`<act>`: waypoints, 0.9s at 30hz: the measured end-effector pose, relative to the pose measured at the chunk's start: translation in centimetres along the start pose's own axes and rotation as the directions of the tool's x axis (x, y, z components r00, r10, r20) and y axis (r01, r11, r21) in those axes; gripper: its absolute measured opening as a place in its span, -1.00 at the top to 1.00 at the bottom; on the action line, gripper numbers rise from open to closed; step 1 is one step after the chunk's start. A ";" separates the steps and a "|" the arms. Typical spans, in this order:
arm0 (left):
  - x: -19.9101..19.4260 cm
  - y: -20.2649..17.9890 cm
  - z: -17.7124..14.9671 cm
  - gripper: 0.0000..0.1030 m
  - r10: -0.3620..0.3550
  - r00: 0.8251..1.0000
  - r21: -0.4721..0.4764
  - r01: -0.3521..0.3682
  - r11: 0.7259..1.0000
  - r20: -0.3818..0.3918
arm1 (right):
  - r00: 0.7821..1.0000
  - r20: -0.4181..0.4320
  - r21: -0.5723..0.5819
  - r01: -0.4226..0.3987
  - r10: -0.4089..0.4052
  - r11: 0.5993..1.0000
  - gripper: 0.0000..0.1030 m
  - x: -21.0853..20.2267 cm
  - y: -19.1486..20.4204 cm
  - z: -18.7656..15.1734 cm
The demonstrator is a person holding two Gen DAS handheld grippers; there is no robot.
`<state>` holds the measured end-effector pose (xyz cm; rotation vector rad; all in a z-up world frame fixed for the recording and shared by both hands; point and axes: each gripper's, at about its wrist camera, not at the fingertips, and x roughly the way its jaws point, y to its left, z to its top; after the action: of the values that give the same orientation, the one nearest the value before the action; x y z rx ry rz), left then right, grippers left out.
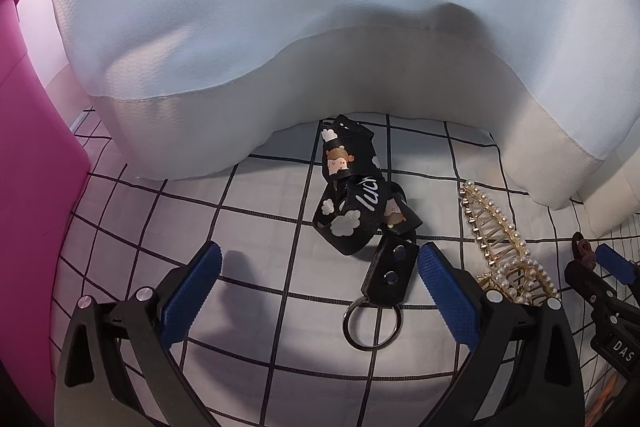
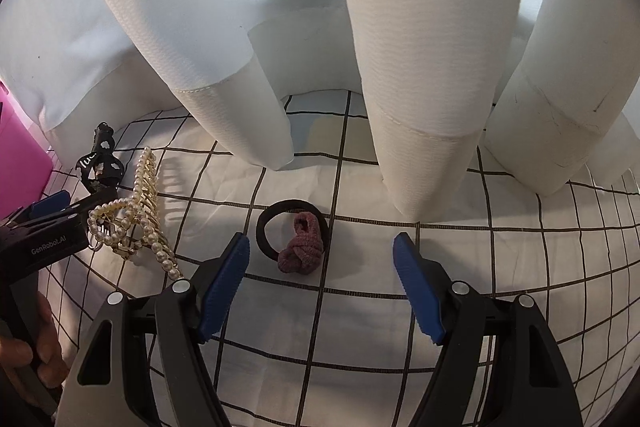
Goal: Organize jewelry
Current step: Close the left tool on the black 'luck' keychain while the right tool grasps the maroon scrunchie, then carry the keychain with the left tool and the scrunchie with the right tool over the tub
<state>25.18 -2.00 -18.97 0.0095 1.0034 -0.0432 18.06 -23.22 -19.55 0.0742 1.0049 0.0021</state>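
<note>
Left gripper (image 1: 318, 261) spread wide, nothing pinched; its 2 blue pads (image 1: 191, 293) straddle 1 black strap keychain (image 1: 360, 211), with the leather tab and 1 metal ring (image 1: 371, 323) lying between the jaws on the checked cloth (image 1: 256, 227). Just right of that gripper's right pad: 1 pearl hair claw (image 1: 502, 247), gold teeth, resting on the cloth. Right gripper (image 2: 322, 255) also spread, holding nothing; 1 black hair tie (image 2: 294, 229) with a knotted mauve band sits on the cloth just ahead, between the pad tips but touching neither. From the right wrist view the claw lies to the left, keychain behind it, left gripper alongside both. White curtain folds (image 2: 420, 87) hang down onto the cloth right behind all 3 items, walling off the far side. 1 pink box (image 1: 28, 167) stands at far left, well apart from the items.
</note>
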 end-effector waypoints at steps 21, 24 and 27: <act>1.4 -1.1 0.8 0.36 -0.016 0.999 0.037 0.014 0.999 0.051 | 0.998 0.059 -0.117 0.010 -0.003 0.993 0.28 0.0 4.1 -1.4; 1.4 -1.1 0.7 0.48 -0.024 0.998 0.028 0.022 0.999 0.050 | 0.998 0.064 -0.119 0.017 -0.009 0.993 0.59 -0.1 4.4 -1.5; 1.4 -0.8 0.4 0.52 -0.033 0.998 0.015 0.032 0.999 0.045 | 0.998 0.059 -0.098 -0.008 0.013 0.995 0.63 -0.2 4.1 -1.5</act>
<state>26.25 -2.82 -19.93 0.0054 0.9580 -0.0799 16.84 -19.09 -19.95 -0.0099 0.9429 0.0582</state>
